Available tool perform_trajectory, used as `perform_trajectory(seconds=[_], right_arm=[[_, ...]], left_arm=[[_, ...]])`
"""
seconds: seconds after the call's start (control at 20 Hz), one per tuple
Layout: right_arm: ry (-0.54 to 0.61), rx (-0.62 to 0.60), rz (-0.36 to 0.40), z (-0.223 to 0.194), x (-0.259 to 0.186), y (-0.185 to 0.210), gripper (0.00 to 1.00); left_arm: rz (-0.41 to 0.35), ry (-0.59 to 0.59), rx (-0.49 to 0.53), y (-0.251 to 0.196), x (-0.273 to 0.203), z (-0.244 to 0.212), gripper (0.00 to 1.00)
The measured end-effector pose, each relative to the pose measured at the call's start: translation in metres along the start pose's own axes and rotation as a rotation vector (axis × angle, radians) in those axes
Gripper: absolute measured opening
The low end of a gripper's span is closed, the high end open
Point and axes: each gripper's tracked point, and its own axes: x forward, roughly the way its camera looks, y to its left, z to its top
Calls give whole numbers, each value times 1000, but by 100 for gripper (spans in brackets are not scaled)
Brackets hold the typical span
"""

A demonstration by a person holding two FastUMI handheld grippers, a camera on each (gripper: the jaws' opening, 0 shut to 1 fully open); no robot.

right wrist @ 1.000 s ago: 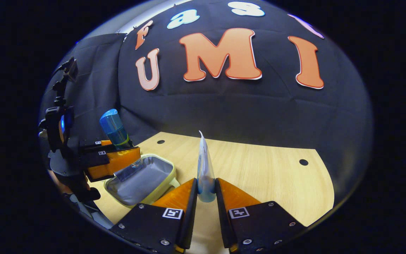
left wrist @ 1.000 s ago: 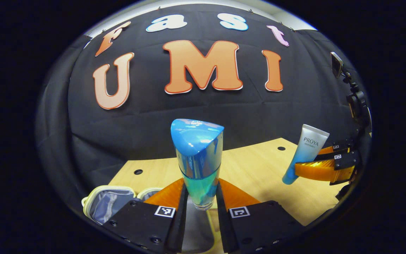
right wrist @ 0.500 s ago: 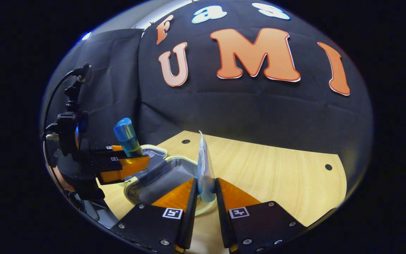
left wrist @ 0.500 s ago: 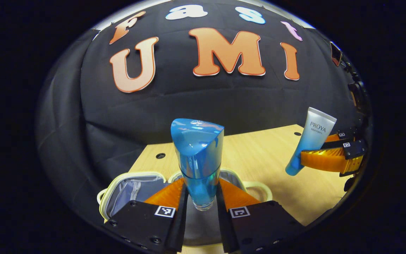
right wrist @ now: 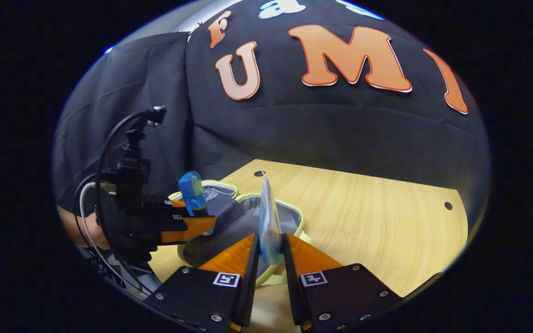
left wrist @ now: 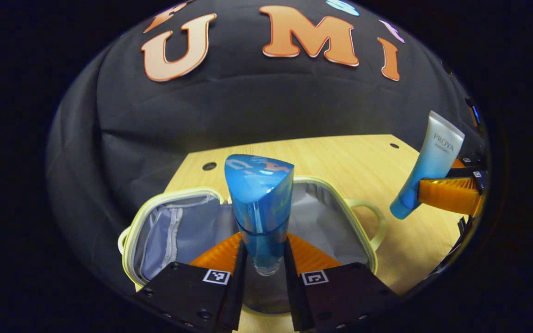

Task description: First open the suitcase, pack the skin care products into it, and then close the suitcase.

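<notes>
My left gripper (left wrist: pixel 264 259) is shut on a tall blue bottle (left wrist: pixel 259 203), held upright above the open suitcase (left wrist: pixel 164 203), a small pale-green case with grey lining lying flat on the wooden table (left wrist: pixel 340 157). My right gripper (right wrist: pixel 270 252) is shut on a white-and-blue tube (right wrist: pixel 269 222), seen edge-on, over the near rim of the suitcase (right wrist: pixel 289 210). In the left gripper view the tube (left wrist: pixel 426 171) and the right gripper (left wrist: pixel 447 194) show at the right. The right gripper view has the blue bottle (right wrist: pixel 192 192) and the left gripper (right wrist: pixel 188 226) over the case's left half.
The table (right wrist: pixel 363 217) stretches to the right of the suitcase, with small round holes near its far corners. Black cloth closes the booth behind and to the left. A hand (right wrist: pixel 81 229) and cables behind the left gripper sit at the left.
Both grippers have moved over the suitcase with their loads and tilted downward. The open case now lies spread under the blue bottle; the tube has come to its near rim.
</notes>
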Motion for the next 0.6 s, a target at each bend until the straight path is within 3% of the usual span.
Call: perform_trajectory(seconds=[0.25,0.6], right_arm=[[33,14,10,-12,11,9,34],[63,29,10,-22,15,5,34]], left_arm=[[-36,141,20,0,18,-33,41],[-48,307,-41,-7,51,-74,41]])
